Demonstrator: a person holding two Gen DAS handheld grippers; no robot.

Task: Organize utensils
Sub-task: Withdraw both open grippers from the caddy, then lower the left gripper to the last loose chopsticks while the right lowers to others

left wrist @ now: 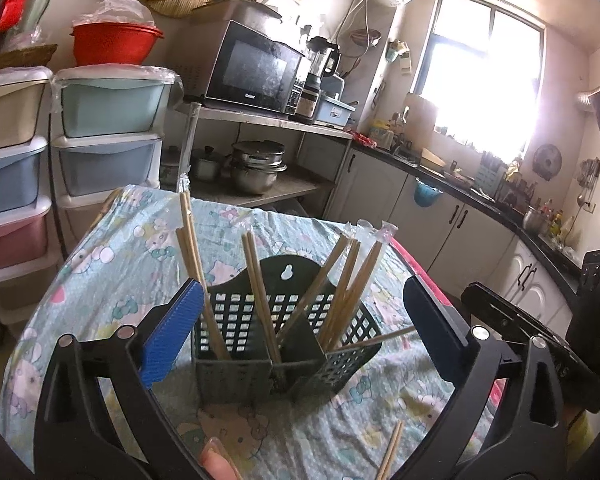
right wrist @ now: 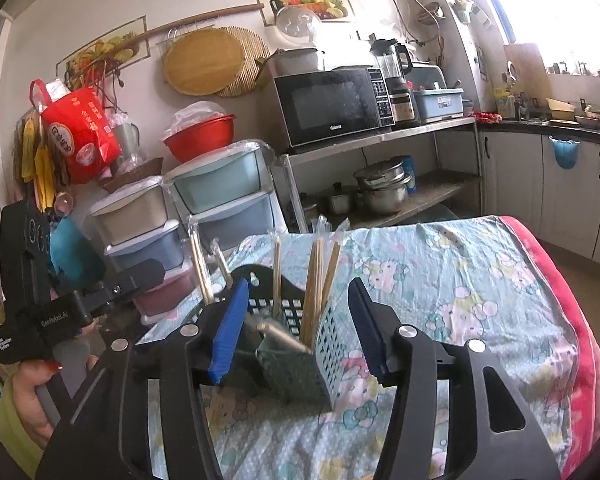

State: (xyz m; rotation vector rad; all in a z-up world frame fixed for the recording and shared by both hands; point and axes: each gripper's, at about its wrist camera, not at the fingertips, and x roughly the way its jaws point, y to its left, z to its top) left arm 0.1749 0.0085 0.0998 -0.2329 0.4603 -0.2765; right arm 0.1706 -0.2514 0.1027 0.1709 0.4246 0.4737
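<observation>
I counted one slotted utensil basket [left wrist: 284, 344], five wrapped chopstick pairs [left wrist: 260, 292] standing inside it, and one more pair [left wrist: 392, 456] lying before it.

Looking down close from each gripper at the same green basket [left wrist: 284, 332] [right wrist: 288, 340]; left view faces straight, right view from its right.

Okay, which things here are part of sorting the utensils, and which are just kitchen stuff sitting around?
Part of the job: utensil basket, chopsticks standing in it, loose chopsticks on the cloth.
Just around: microwave, red bowl, storage drawers, pots, blender.
</observation>
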